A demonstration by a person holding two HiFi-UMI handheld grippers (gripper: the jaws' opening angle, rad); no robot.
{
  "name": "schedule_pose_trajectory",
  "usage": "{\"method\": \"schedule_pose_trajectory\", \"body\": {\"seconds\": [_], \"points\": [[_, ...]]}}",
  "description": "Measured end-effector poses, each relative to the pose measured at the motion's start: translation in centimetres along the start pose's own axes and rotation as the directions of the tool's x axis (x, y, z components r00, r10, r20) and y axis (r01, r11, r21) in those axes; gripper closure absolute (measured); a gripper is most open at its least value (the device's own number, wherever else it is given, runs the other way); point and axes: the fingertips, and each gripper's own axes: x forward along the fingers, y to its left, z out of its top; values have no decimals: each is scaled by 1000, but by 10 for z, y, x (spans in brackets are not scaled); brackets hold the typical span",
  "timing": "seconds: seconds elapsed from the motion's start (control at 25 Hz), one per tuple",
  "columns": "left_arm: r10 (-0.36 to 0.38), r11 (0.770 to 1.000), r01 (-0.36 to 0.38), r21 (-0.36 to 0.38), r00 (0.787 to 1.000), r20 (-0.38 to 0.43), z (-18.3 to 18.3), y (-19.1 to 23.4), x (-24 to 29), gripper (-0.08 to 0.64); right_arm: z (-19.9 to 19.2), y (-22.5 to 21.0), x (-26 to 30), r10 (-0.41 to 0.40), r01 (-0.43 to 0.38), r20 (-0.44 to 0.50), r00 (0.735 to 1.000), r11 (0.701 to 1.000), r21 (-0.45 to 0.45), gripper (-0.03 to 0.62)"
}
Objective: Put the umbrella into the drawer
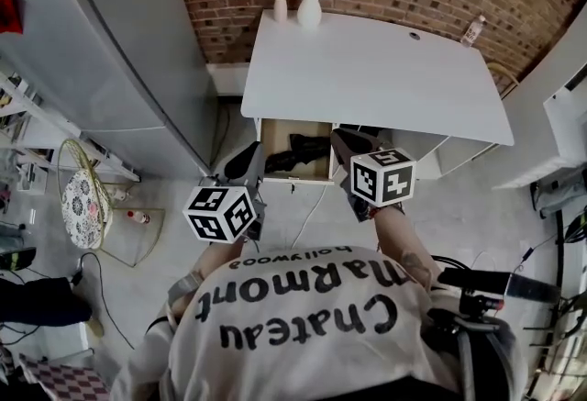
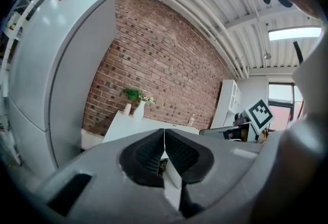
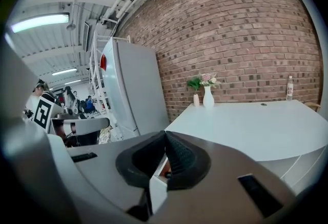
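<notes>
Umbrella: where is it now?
Head view, centre: umbrella lies in the open drawer under the near edge of the white table, between the left hand-held gripper and the right hand-held gripper.

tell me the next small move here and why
Probably push the drawer shut with one gripper: it stands open under the desk with a dark thing, likely the umbrella, already lying inside, and the left gripper and right gripper are both shut and empty.

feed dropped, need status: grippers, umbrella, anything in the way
Left gripper shut, empty. Right gripper shut, empty. Dark umbrella lying in the open drawer. Nothing seen blocking the drawer front.
</notes>
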Motion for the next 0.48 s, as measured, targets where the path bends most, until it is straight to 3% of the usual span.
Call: {"method": "schedule_pose_trajectory", "body": {"seconds": [0.48], "points": [[76, 996, -76, -52, 997, 11, -46, -64, 9, 543, -42, -45, -43, 67, -69, -70, 995, 997, -32, 578]]}}
